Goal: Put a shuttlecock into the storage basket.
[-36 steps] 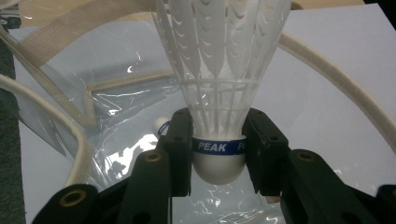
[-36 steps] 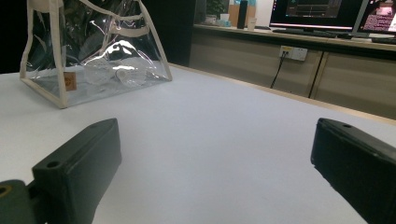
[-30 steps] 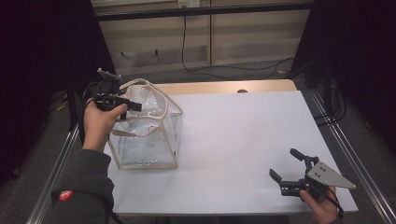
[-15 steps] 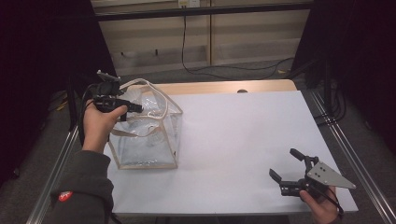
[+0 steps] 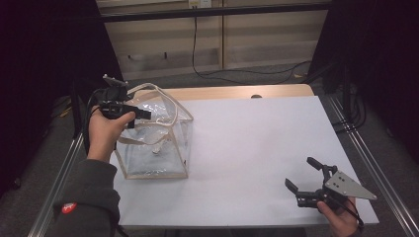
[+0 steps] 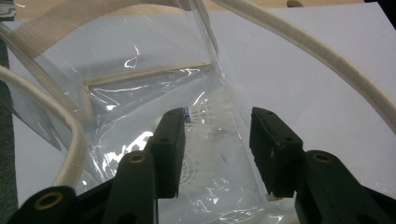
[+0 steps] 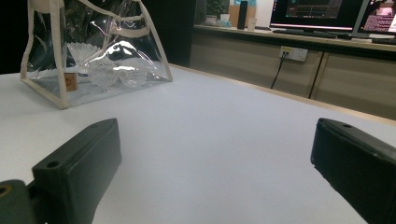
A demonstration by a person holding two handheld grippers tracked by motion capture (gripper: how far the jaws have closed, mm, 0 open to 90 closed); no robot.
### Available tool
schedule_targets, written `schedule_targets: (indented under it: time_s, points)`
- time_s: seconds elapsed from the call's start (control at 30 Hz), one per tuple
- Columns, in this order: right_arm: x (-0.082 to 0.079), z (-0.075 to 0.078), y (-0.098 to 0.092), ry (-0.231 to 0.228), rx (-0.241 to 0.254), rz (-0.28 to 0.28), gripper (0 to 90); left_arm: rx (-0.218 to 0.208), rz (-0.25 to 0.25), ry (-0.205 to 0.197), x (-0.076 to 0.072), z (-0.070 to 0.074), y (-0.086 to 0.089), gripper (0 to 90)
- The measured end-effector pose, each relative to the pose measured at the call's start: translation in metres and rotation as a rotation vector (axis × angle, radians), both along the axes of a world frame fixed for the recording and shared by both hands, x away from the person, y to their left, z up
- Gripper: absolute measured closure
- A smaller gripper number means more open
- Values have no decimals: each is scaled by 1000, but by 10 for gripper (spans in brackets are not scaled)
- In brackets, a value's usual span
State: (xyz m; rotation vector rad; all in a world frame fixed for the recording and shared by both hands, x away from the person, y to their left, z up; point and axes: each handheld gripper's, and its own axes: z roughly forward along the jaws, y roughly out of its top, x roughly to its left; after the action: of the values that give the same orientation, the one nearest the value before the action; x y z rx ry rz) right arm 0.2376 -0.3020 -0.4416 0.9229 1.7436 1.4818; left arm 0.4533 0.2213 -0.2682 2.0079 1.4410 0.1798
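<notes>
Bag (image 5: 155, 143) unmoved, left gripper (image 5: 141, 113) jaws opening

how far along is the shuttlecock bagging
Looks mostly done: shuttlecocks already lie inside the clear bag. In hand: the left hand-held gripper hovers above the bag's open top, jaws just been opening with nothing between them. The right hand-held gripper rests open on the white table, holding nothing. No loose shuttlecocks visible on it.

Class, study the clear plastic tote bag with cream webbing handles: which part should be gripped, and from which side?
Grip a cream webbing handle loop from above. The handles arch up clear of the clear plastic tote bag, and the narrow strap suits a two-jaw pinch, while the glossy slack walls would likely slip or crumple.
</notes>
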Motion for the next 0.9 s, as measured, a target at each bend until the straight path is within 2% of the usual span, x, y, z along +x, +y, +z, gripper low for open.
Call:
schedule_targets:
  time_s: [0.3, 0.5, 0.9]
  points:
    - [0, 0, 0, 0, 2, -1, 17, -32, -27, -8, -3, 6, -4, 445]
    - [0, 0, 1, 0, 3, 2, 18, -38, -69, -9, -6, 11, -10, 369]
    - [1, -1, 0, 4, 4, 1, 17, -76, -146, -14, -12, 20, -23, 237]
